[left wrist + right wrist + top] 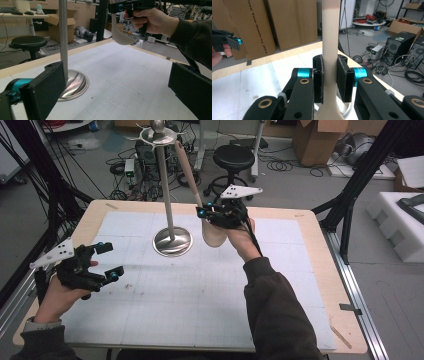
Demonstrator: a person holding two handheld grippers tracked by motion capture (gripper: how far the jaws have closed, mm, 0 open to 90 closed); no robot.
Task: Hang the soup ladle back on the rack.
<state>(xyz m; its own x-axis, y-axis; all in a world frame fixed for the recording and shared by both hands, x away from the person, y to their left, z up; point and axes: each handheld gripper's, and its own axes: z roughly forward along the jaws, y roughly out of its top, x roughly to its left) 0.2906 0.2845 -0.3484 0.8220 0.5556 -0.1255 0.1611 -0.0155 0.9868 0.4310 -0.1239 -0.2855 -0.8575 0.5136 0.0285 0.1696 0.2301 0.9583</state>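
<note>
Right gripper (329,80): jaws clamped on the handle of a beige spoon (189,170), pads pressing either side of the handle at its lower part, just above the bowl. The handle rises from between the jaws up to the ring at the top of a metal stand (165,180); the spoon bowl (214,235) hangs below the jaws, near the stand's round base (172,242), over the white mat (200,290).

Left gripper (107,262): jaws wide apart, nothing between them. It is held over the mat's near left part, well apart from the spoon. Seen along its jaws, the stand's pole (63,37) is just beyond the left jaw, the spoon farther off.
</note>
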